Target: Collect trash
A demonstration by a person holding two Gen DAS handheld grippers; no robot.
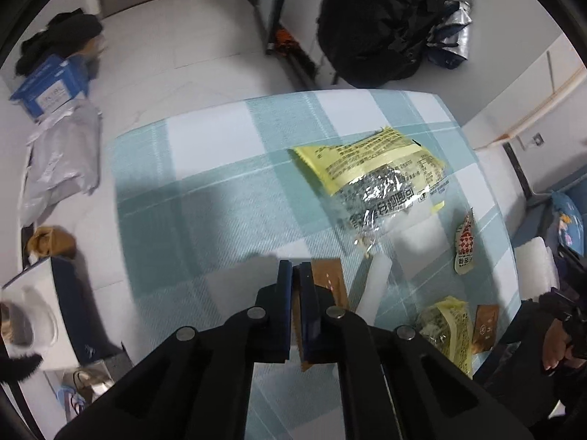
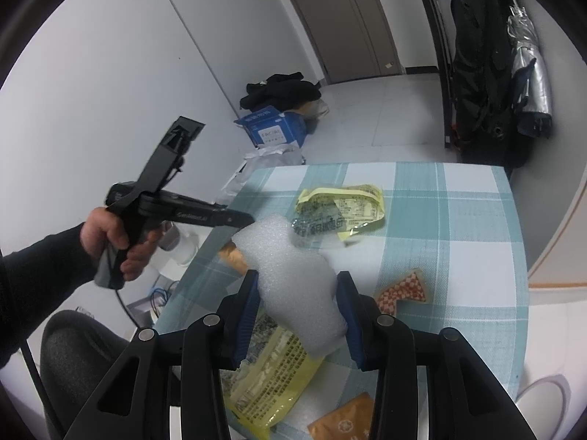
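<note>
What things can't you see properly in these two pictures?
- Brown packet in the left gripper, left wrist view: its fingers cover most of it.
- Yellow wrapper, right wrist view: partly behind the foam piece and the right gripper.
- Orange packet, right wrist view: cut off by the bottom edge.
- Print on the big yellow wrapper, left wrist view: too small and blurred.

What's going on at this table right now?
A person is clearing wrappers off a checked tablecloth with two handheld grippers. The left gripper is shut on a brown sachet. The right gripper holds a piece of white foam between its fingers. A large yellow wrapper, a red-checked sachet, another yellow wrapper and a second brown sachet lie on the cloth.
</note>
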